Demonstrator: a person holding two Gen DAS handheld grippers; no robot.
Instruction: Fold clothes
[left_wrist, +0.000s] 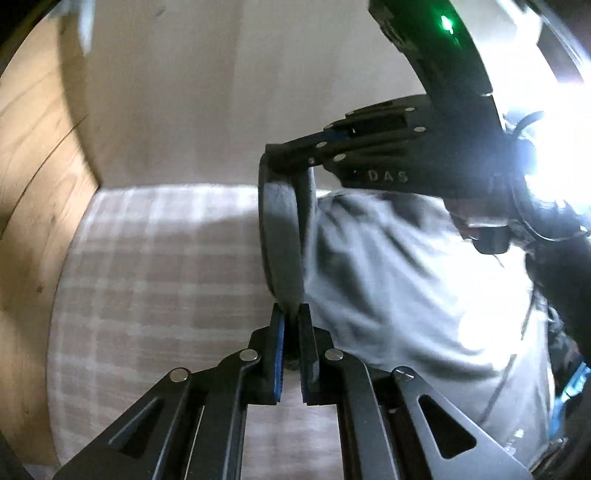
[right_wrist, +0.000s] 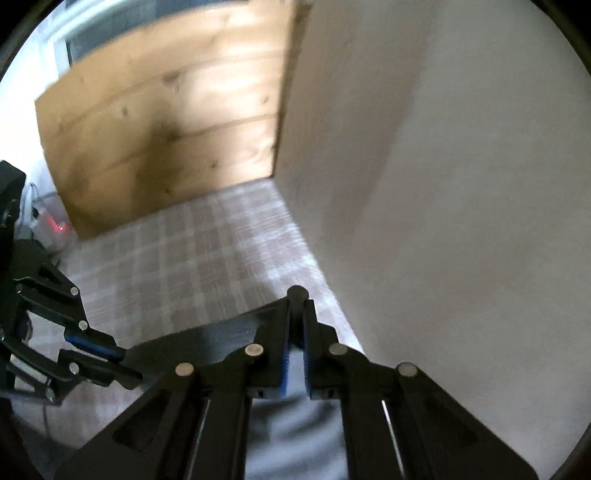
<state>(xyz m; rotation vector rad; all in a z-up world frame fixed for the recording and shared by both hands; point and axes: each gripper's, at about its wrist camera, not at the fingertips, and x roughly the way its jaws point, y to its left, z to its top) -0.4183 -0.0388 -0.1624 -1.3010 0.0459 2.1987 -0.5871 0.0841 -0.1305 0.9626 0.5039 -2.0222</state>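
Left claw (left_wrist: 291, 321): closed on the grey garment (left_wrist: 388, 280) edge.
Right claw (right_wrist: 297, 306): closed on the same edge.
Edge axis: stretched between claws, 3 to 9 o'clock.

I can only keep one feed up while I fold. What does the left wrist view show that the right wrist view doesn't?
Only the left wrist view: the bulk of the grey garment hanging from the right gripper, with bright glare behind it.

Only the right wrist view: a red light by clutter past the wooden panel.

Both: each gripper, the left gripper included, shut on the dark waistband stretched between them, over the checked bedsheet, with the plain wall behind.
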